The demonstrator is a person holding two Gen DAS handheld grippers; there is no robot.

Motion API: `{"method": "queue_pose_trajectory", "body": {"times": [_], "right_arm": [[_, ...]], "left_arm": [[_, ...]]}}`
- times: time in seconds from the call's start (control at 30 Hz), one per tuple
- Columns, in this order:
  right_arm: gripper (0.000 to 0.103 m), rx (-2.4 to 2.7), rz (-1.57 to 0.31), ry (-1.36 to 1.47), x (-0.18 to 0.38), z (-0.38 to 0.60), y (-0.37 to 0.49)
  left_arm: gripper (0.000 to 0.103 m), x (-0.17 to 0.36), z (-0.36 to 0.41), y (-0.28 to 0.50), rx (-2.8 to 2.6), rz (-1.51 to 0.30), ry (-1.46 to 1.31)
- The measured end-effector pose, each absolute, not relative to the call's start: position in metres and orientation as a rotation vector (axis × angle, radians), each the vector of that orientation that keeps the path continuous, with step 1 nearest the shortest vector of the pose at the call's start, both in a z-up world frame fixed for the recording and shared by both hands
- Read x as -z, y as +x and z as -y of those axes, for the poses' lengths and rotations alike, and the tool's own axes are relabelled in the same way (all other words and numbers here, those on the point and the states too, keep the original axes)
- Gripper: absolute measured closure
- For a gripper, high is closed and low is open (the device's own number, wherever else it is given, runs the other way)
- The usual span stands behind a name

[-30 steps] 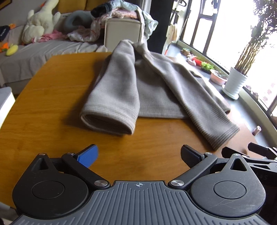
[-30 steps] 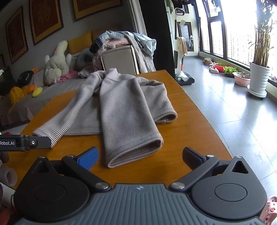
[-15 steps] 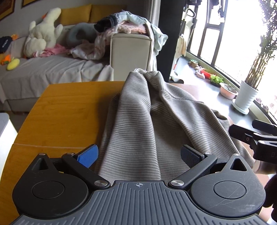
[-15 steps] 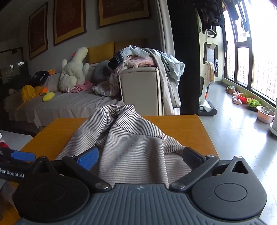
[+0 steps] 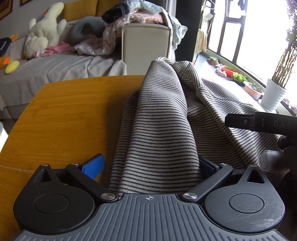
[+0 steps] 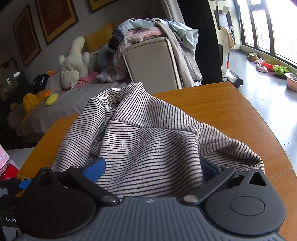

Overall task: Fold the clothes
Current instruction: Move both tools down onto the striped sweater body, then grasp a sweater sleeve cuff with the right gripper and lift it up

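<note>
Two claws were seen spread wide over a striped sweater laid on the wooden table. In the left wrist view, a stuffed toy sat on the grey sofa beyond the table's far edge, with a heap of clothes piled on the sofa's beige arm. The left claw was held with its jaws apart, a raised fold of the sweater lying between the blue pad on one side and the dark pad on the other; it could not be told whether either pad touched the cloth. At that view's right edge the other tool's black body was seen above the sweater, and a white plant pot stood by the window.

In the right wrist view, the right claw was likewise held with its jaws apart, the sweater bunched between its fingers and draped back across the table. The cloth was spread toward the table's far edge, with bare wood shown to the right.
</note>
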State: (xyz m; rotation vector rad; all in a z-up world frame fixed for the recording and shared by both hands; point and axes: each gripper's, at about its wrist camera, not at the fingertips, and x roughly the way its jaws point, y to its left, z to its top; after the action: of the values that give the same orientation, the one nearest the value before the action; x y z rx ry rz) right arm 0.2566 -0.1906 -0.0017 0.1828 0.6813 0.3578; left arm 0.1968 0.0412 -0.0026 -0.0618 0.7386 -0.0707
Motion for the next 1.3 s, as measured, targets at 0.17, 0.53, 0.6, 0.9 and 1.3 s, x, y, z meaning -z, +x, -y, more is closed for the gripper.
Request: {"method": "queue_pose_trajectory", "body": {"times": [0.17,0.53,0.6,0.9,1.3], "right_arm": [[0.000,-0.421,-0.690,0.180,0.000,0.191,0.203],[0.000,-0.400,-0.681,0.198,-0.001,0.200,0.167],[0.000,-0.401,-0.681,0.201,-0.001,0.200,0.167],[0.000,-0.403,-0.743,0.132,-0.006,0.190,0.177],[0.011,-0.361,-0.527,-0.227,-0.053,0.139,0.152]], "left_arm": [[0.000,0.000,-0.043,0.142,0.171,-0.765,-0.022],[0.000,-0.025,-0.049,0.076,0.326,-0.676,-0.074],[0.000,-0.037,-0.044,0.070,0.338,-0.597,-0.066],[0.000,-0.007,-0.018,0.097,0.264,-0.737,0.127],[0.000,-0.025,-0.065,0.139,0.053,-0.671,0.146]]}}
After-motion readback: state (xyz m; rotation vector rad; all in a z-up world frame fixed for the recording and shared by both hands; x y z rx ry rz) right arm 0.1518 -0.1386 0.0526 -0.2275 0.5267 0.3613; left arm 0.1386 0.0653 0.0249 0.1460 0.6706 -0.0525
